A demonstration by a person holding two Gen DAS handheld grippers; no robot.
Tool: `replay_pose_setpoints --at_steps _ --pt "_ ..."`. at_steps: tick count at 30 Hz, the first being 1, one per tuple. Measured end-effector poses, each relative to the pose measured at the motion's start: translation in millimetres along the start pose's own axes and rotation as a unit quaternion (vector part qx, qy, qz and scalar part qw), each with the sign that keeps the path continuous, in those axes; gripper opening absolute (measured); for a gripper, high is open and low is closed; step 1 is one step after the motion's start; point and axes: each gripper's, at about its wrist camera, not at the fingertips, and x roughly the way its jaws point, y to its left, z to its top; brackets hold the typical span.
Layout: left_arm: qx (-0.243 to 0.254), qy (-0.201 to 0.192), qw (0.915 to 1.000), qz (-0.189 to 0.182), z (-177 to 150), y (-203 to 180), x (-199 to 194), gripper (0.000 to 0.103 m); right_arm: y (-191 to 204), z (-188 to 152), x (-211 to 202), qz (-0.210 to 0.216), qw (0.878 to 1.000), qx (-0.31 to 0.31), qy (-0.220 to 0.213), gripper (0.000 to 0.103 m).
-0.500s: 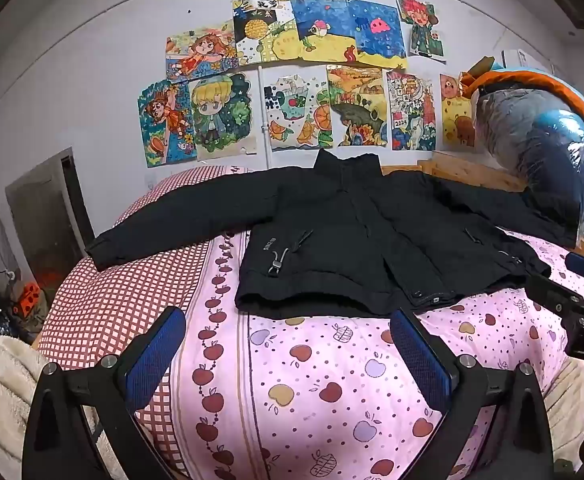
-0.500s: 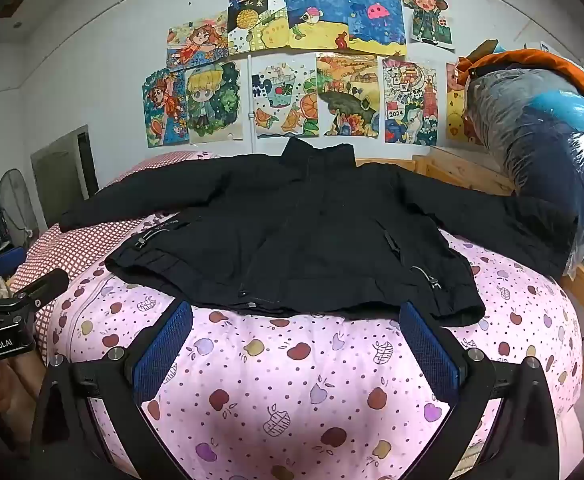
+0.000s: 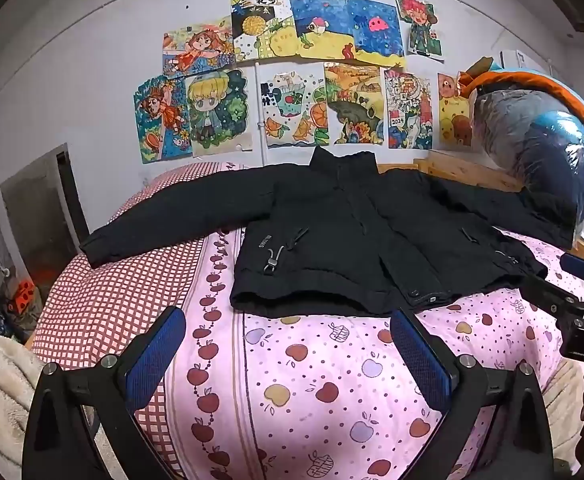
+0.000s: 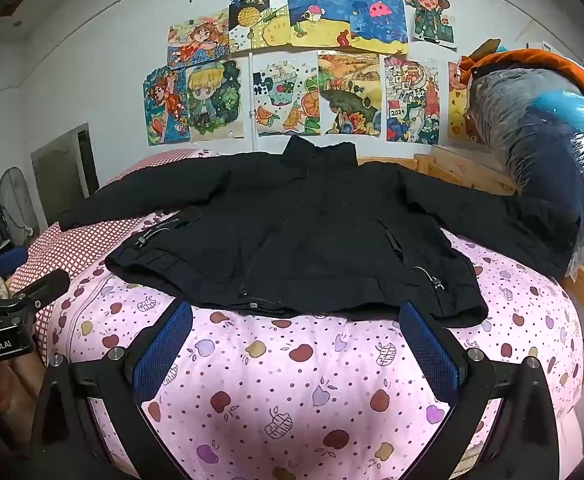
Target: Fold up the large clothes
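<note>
**Left wrist view: jacket spread flat, both tongs wide and empty**

Left wrist view shows the black padded jacket (image 3: 343,240) lying face up on the pink apple-print bedspread (image 3: 292,380), collar toward the wall of children's drawings (image 3: 292,72) and hem toward the tongs. Its long axis, cuff to cuff, runs across the picture: one sleeve reaches out over the red-checked sheet (image 3: 104,300), the other stretches toward the plastic-wrapped bundle (image 3: 539,148).

The left gripper (image 3: 288,354) hangs just short of the hem, its blue pads spread wide with nothing between them. The right gripper (image 4: 295,350) is likewise released and empty, also just short of the hem.

Judging by the hem's spread, the left gripper sits nearer the sleeve on the checked sheet, the right nearer the sleeve by the bundle. A likely first fold brings a sleeve inward across the body, so each tong would take its own side; neither touches the cloth yet.
</note>
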Motion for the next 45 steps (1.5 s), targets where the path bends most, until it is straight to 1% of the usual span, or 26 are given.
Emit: replay_pose_setpoints --at_steps 3,4,45 --pt "0.0 0.001 1.0 -0.002 3.2 0.3 1.0 0.103 -0.2 0.8 0.0 0.0 1.0 0.0 0.0 0.102" --pt "0.0 0.001 1.0 -0.003 -1.5 1.0 2.6 0.103 -0.1 0.9 0.1 0.0 1.0 0.0 0.0 0.102" --pt "0.005 0.002 1.0 -0.004 -3.5 0.4 3.8 0.103 -0.1 5.0 -1.8 0.0 1.0 0.002 0.004 0.102"
